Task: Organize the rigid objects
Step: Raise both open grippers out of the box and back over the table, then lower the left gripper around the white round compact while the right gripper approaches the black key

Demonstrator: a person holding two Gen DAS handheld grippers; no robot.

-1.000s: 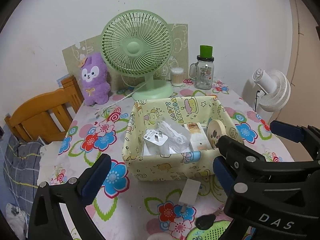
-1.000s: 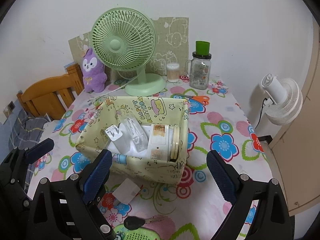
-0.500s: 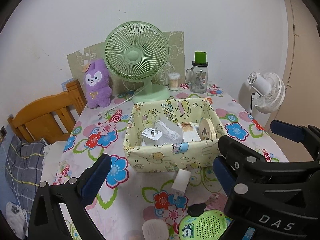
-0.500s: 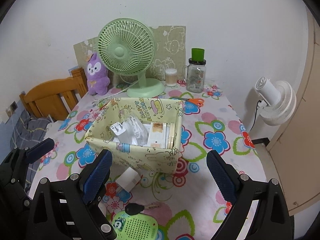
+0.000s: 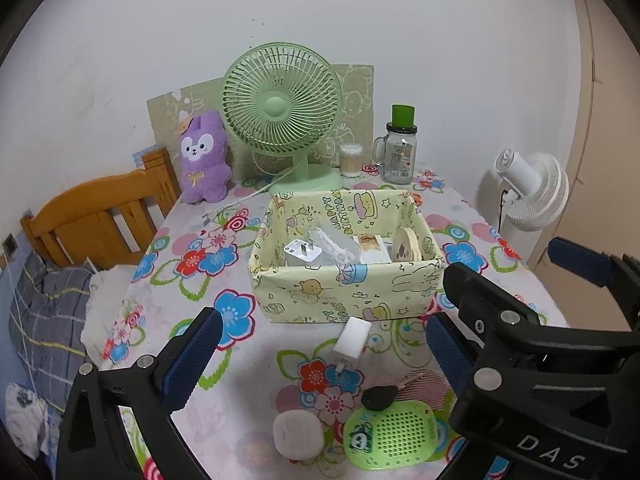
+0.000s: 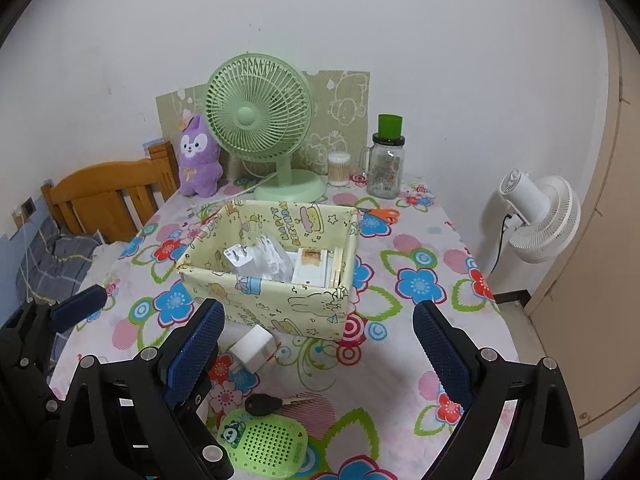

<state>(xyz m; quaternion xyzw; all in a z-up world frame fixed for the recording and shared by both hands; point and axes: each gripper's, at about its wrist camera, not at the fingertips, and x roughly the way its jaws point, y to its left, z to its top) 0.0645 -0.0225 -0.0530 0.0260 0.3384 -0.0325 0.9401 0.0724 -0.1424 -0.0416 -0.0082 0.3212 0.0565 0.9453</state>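
Note:
A yellow cartoon-print box (image 5: 320, 292) (image 6: 256, 304) stands mid-table and holds a white plug, a clear bag, a small carton and a round wooden piece. In front of it lie a white charger (image 5: 352, 340) (image 6: 254, 350), a black key (image 5: 380, 396) (image 6: 264, 404), a green perforated pad (image 5: 390, 436) (image 6: 264, 444) and a round white case (image 5: 298, 434). My left gripper (image 5: 320, 364) is open and empty above these loose items. My right gripper (image 6: 316, 356) is open and empty beside it, to the right.
At the table's back stand a green fan (image 5: 282, 108), a purple plush (image 5: 204, 160), a cotton swab jar (image 5: 351, 160) and a glass mug jar (image 5: 398, 152). Orange scissors (image 6: 380, 213) lie behind the box. A wooden chair (image 5: 100, 216) is left, a white fan (image 5: 532, 188) right.
Both grippers have pulled back and up from the box. The key, green pad and round white case have come into view. Both stay open.

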